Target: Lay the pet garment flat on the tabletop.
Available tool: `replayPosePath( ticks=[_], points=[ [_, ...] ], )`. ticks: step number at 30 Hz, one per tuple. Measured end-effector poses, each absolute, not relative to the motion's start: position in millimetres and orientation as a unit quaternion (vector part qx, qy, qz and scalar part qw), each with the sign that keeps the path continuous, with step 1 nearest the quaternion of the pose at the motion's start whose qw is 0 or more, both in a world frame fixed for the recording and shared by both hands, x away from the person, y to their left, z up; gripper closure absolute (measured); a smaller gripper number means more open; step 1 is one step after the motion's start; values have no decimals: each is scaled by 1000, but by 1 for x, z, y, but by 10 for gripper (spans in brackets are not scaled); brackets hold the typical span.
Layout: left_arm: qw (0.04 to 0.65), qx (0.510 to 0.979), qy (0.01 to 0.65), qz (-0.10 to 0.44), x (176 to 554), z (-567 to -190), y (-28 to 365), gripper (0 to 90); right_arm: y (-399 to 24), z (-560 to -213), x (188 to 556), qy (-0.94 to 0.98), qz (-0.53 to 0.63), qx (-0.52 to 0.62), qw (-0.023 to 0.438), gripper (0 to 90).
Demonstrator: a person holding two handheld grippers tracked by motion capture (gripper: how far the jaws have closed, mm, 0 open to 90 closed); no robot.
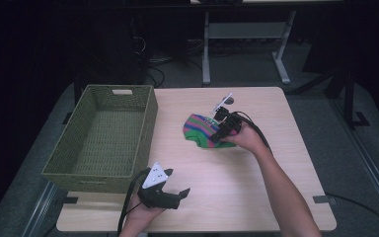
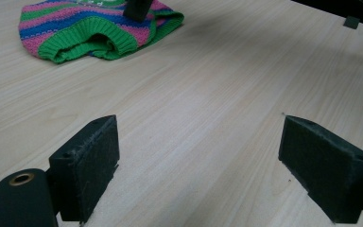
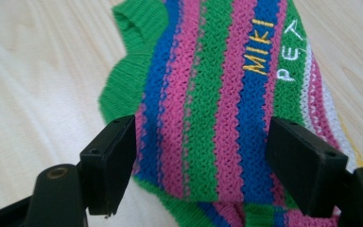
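Right tongs (image 3: 198, 161) gape over the striped knit garment (image 3: 217, 118); left tongs (image 2: 201, 165) spread above bare table (image 2: 208, 94).

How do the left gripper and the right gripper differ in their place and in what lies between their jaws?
The right gripper is over the striped knit garment, which lies between its open jaws; the left gripper has bare table between its open jaws. The right gripper is mid-table, the left gripper near the table's front edge, beside the basket. Both have black jaws.
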State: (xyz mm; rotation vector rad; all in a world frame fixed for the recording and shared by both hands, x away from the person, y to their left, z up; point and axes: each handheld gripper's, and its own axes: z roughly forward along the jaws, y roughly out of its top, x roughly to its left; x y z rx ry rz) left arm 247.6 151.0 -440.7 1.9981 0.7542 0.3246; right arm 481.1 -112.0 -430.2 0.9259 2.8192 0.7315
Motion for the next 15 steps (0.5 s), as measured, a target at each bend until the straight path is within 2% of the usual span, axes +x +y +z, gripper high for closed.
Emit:
replayPosePath(
  ticks=[7, 12, 15],
  points=[
    [470, 817, 307, 130, 248, -441, 151, 127, -107, -444, 485, 914, 237, 326, 43, 273],
    [474, 815, 308, 126, 247, -441, 150, 127, -101, -448, 480, 916, 217, 329, 77, 347],
    [474, 816, 307, 124, 247, -442, 149, 127, -100, -449, 478, 915, 217, 328, 87, 358]
  ],
)
